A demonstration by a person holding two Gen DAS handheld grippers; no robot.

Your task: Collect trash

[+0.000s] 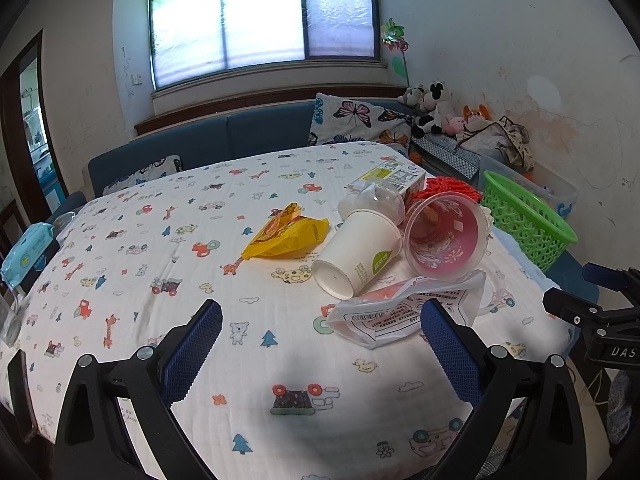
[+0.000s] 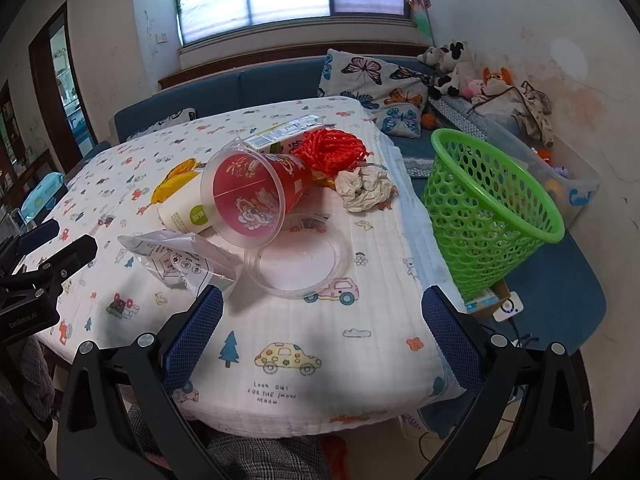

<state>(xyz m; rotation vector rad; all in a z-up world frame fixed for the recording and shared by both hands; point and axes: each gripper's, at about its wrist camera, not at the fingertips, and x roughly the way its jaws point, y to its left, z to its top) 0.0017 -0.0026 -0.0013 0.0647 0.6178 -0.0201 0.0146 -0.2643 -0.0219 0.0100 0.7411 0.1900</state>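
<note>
Below right gripper [image 2: 322, 316], tablecloth [image 2: 360, 360] reads "LOOK OUT FOR THE (S)NOW MOON"; both it and left gripper [image 1: 322, 328] wide open, empty.

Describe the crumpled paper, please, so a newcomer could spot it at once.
Start at the green basket beside the table's right edge. On the printed tablecloth just left of it lies the crumpled paper, in front of the red mesh netting. It is the only off-white, balled-up item there.

The tablecloth [image 2: 280, 376] reads "LOOK OUT FOR THE (S)NOW MOON"; the left gripper [image 2: 24, 320] body reads "GenRoboAI"; the right gripper [image 1: 612, 344] shows "DAS".
</note>
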